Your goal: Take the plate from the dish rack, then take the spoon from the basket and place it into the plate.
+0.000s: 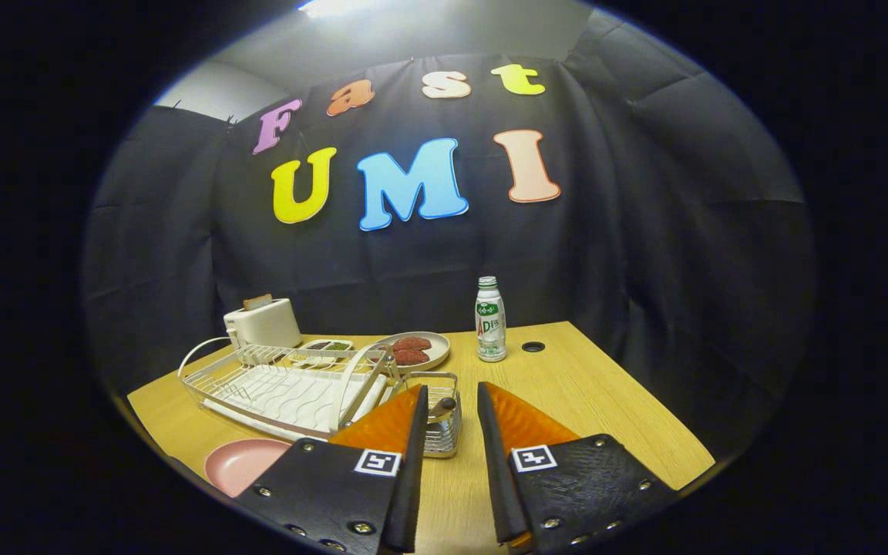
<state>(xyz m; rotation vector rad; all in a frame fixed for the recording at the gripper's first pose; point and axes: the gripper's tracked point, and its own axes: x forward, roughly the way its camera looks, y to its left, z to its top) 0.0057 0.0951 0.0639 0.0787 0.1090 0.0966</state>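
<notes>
The gripper point(452, 397) hung spread and empty above the wooden counter point(567, 401). The round pink plate point(240, 462) already lay flat beside the white wire dish rack point(290, 389). The spoon point(442, 406) stood in the small wire basket point(444, 428) just ahead, so a good approach would likely straddle its handle squarely before closing.

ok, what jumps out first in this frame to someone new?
The open tongs hang over the wooden table, holding nothing, with a small wire basket between the fingers. Left of them sits a white dish rack, and a pink plate lies on the table in front of it. A drink bottle stands beyond the fingers.
</notes>
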